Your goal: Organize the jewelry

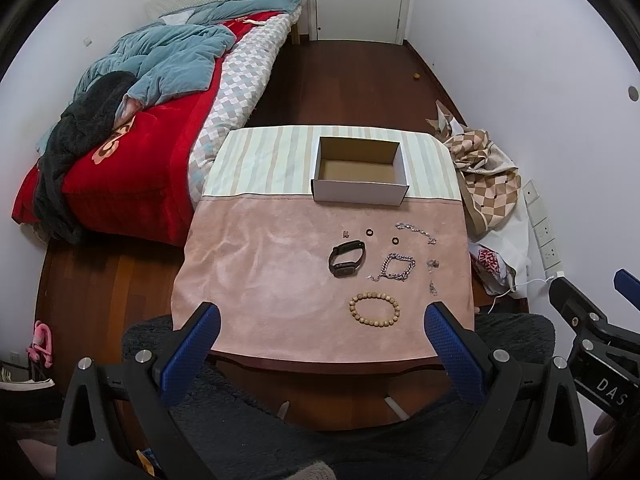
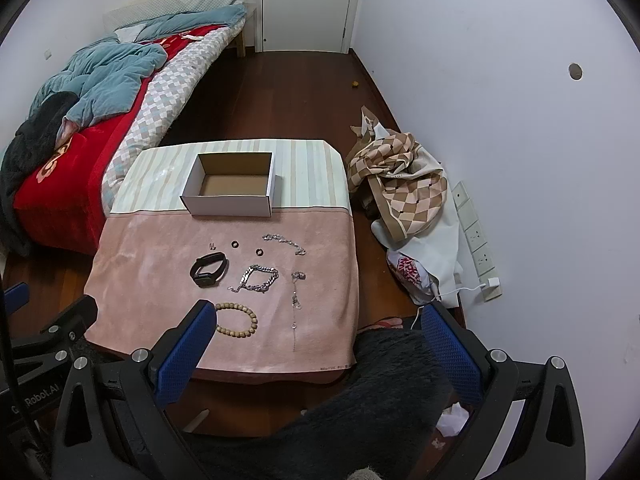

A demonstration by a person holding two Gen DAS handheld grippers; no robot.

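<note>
Jewelry lies spread on a pink cloth over a small table. A wooden bead bracelet is nearest me. Behind it lie a black smartwatch band, a heavy silver chain bracelet, a thin silver chain, two dark rings and a thin necklace. An open, empty cardboard box stands at the table's far side. My left gripper and right gripper both hover open at the near edge, holding nothing.
A bed with red and blue bedding runs along the left. A checked cloth pile and bags sit on the floor at the right by the wall with sockets. A dark fuzzy cushion lies below the table edge.
</note>
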